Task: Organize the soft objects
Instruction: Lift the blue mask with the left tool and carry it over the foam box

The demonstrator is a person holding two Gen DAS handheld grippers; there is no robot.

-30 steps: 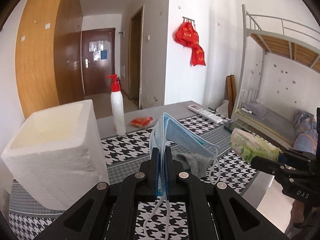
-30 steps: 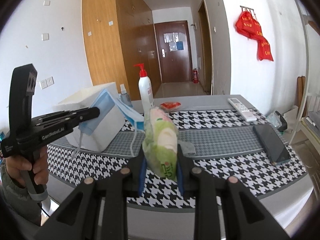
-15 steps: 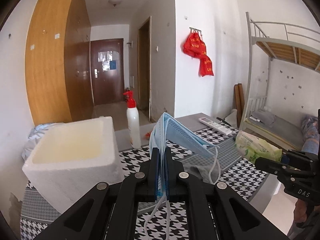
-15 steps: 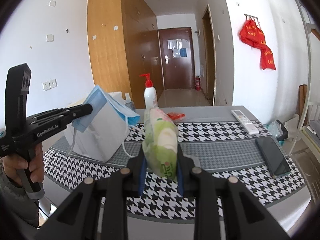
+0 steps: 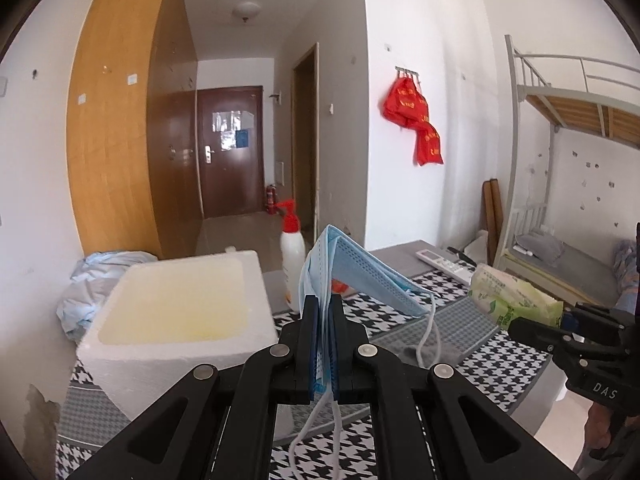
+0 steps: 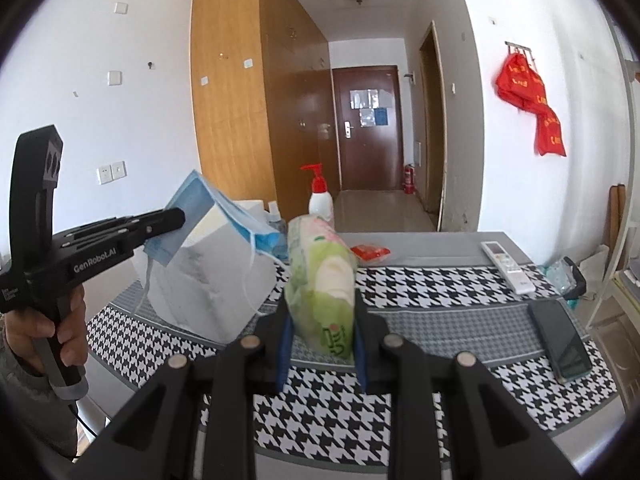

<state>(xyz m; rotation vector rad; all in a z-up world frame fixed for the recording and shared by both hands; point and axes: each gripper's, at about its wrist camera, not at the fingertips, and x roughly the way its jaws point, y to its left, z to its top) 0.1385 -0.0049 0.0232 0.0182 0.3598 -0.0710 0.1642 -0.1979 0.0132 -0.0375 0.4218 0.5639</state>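
My left gripper is shut on a blue face mask, held in the air above the table, right of an open white foam box. The mask's ear loops hang down. My right gripper is shut on a green pack of tissues, also held above the table. In the left wrist view the tissue pack and right gripper are at the right. In the right wrist view the left gripper holds the mask over the foam box. A grey cloth lies on the table.
A houndstooth tablecloth covers the table. On it stand a white pump bottle with a red top, a red packet, a white remote and a dark phone. A bunk bed stands at the right.
Both grippers have risen and pulled back from the table with their loads. The foam box's open top now shows fully in the left wrist view.
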